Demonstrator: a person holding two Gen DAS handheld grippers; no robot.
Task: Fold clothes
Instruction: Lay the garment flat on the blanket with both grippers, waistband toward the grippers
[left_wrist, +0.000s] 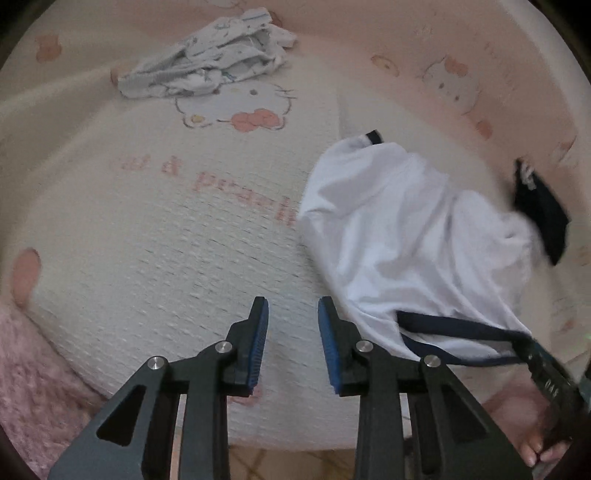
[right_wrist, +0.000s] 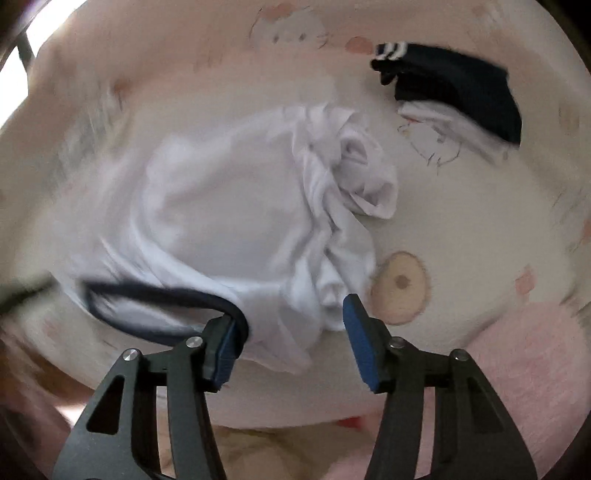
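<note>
Landmark = white shirt (left_wrist: 399, 236), lying crumpled on the cream cartoon-print bedspread (left_wrist: 166, 258).

Left wrist view, left to right:
- Pink fuzzy blanket (left_wrist: 33, 376) at the bed's near-left corner, well apart from the shirt.
- Small pale printed garment (left_wrist: 210, 62), bunched up, far-left of the shirt, well apart from it.
- Left gripper (left_wrist: 293, 314) hangs over bare bedspread just left of the shirt's near edge. Jaws spread, nothing between the blue pads; its right-hand finger (left_wrist: 328, 332) sits just beside the hem, contact unclear.
- Navy collar band (left_wrist: 461, 332) runs along the shirt's near edge, towards the right gripper at frame right (only a blurred sliver of that gripper and a hand there).
- Dark navy garment (left_wrist: 543, 210) with white stripes touches the shirt's far-right side.

Right wrist view, left to right:
- Shirt fills the centre-left, heavily motion-blurred, right side gathered in folds.
- Right gripper (right_wrist: 291, 339) over the shirt's near edge, jaws standing apart. Collar band loops round its left finger (right_wrist: 221, 354); right finger clear of cloth. Pads not pressing on anything.
- Navy garment beyond the shirt, upper right.
</note>
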